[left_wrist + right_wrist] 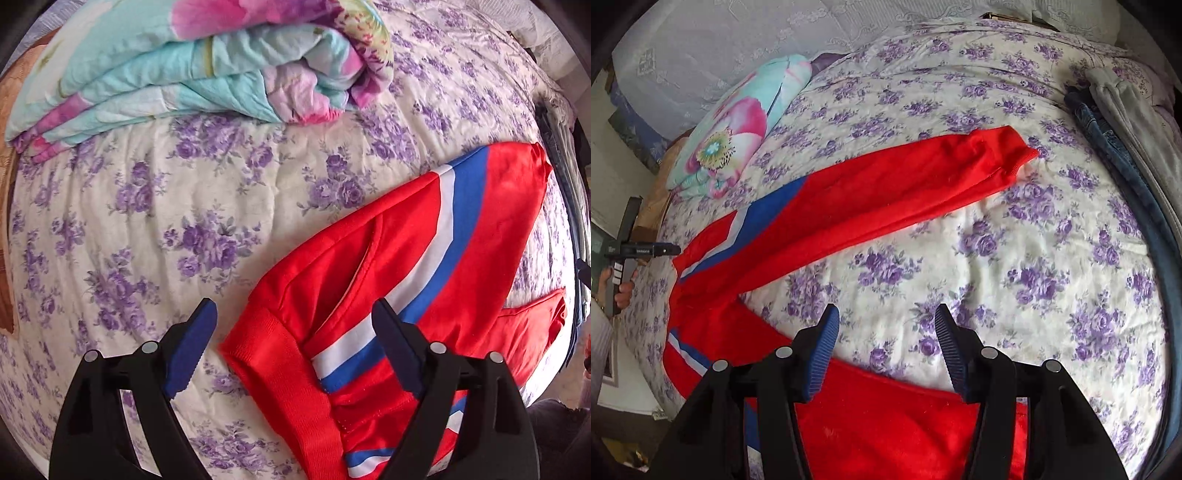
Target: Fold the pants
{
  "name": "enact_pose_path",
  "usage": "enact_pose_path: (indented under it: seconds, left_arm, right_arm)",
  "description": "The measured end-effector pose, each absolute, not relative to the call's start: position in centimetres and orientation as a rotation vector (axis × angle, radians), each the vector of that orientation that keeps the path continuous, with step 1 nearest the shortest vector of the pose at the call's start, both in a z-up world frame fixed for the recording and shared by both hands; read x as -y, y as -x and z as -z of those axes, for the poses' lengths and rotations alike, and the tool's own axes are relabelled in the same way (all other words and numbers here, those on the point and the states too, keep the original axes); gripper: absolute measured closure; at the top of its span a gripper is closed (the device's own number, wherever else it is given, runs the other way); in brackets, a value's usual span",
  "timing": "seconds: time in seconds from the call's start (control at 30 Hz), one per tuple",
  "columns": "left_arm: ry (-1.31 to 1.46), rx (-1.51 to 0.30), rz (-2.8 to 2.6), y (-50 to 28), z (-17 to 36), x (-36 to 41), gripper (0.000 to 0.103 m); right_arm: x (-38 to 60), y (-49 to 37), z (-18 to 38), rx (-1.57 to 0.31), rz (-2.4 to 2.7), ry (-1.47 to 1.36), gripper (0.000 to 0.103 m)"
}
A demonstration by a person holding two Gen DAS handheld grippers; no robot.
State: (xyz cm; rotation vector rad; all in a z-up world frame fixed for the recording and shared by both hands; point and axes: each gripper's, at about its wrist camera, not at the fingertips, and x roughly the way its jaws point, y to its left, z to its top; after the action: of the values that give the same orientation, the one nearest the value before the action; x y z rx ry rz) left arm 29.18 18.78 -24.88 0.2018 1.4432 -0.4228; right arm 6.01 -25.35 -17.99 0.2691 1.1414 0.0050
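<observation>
Red pants (388, 266) with white and blue side stripes lie spread on a floral bedspread (184, 221). In the left wrist view the waistband (280, 373) lies between the fingers of my left gripper (291, 317), which is open just above it. In the right wrist view the pants (849, 199) lie with legs apart: one leg runs to a cuff (1019, 155) at upper right, the other passes under my right gripper (886, 321), which is open and empty above the near leg (886, 413).
A folded turquoise and pink quilt (207, 62) lies at the back left of the bed and shows in the right wrist view (738, 125). Jeans and grey clothing (1115, 140) are piled along the bed's right edge. The other hand-held gripper (631, 251) shows at far left.
</observation>
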Motion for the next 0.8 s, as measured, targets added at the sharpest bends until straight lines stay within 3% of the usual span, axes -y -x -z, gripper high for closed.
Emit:
enact_pose_path:
  seconds: [0.2,0.27,0.37,0.4,0.53,0.63,0.8]
  left_arm:
    - [-0.234,-1.511,0.512,-30.4,27.9,-17.8,0.021]
    - [-0.216,-1.543,0.532,-30.8,28.9,-18.0,0.03]
    - [-0.203,-1.516,0.605,-30.6,28.5,-17.9,0.064]
    - [-0.198,-1.509,0.606,-30.7,28.1,-18.0,0.092]
    - [-0.199,-1.472,0.616,-30.4,26.7,-18.5,0.092]
    - [-0.231,-1.446,0.608,-29.7,26.1,-18.0,0.092]
    - [-0.282,-1.42,0.601,-29.3,25.3,-17.6,0.092]
  right_arm:
    - [25.4,-7.1,18.0,-1.158,0.011,-0.231,0.049]
    - [25.3,-8.4,18.4,-1.166,-0.009,-0.216,0.049]
    - [23.9,-11.2,18.7,-1.174,-0.082,-0.188,0.049]
    - [23.0,-12.4,18.6,-1.17,-0.127,-0.181,0.049]
    - [17.3,-18.6,17.0,-1.138,-0.355,-0.052,0.048]
    - [11.6,-23.8,17.3,-1.152,-0.518,0.118,0.036]
    - [3.2,-30.2,20.0,-1.245,-0.753,0.344,0.036]
